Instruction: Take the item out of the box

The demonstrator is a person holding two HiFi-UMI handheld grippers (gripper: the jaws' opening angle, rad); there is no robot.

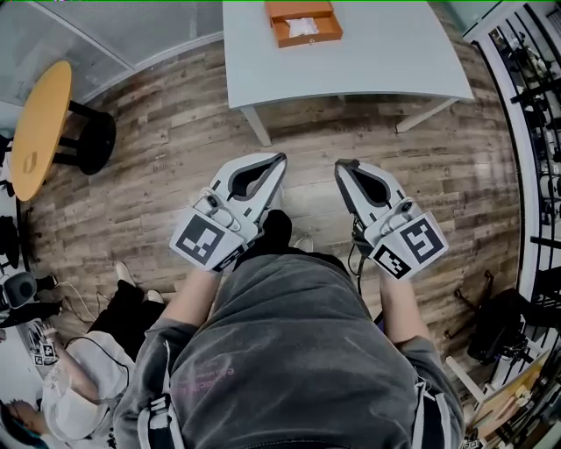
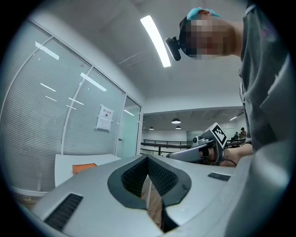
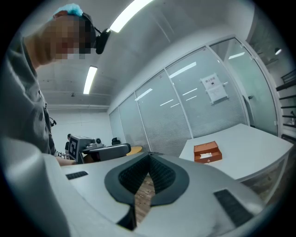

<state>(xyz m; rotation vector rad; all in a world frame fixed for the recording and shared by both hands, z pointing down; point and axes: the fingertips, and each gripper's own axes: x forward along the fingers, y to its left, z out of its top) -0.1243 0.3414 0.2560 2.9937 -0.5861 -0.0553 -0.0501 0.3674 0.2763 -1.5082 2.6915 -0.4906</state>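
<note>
An open orange box (image 1: 302,22) with a white item (image 1: 303,26) inside sits on the far part of the white table (image 1: 368,61). The box also shows in the right gripper view (image 3: 207,152) and as a sliver in the left gripper view (image 2: 83,167). Both grippers are held close to my body, well short of the table, over the wooden floor. My left gripper (image 1: 281,159) (image 2: 147,158) is shut with nothing in it. My right gripper (image 1: 338,165) (image 3: 149,157) is shut too, also empty. Each gripper sees the other beside it.
A round yellow side table (image 1: 37,127) stands at the far left. A black rack (image 1: 535,105) runs along the right side. Bags and gear lie on the floor at the lower left (image 1: 79,368) and lower right (image 1: 500,329). Glass partition walls stand behind the table.
</note>
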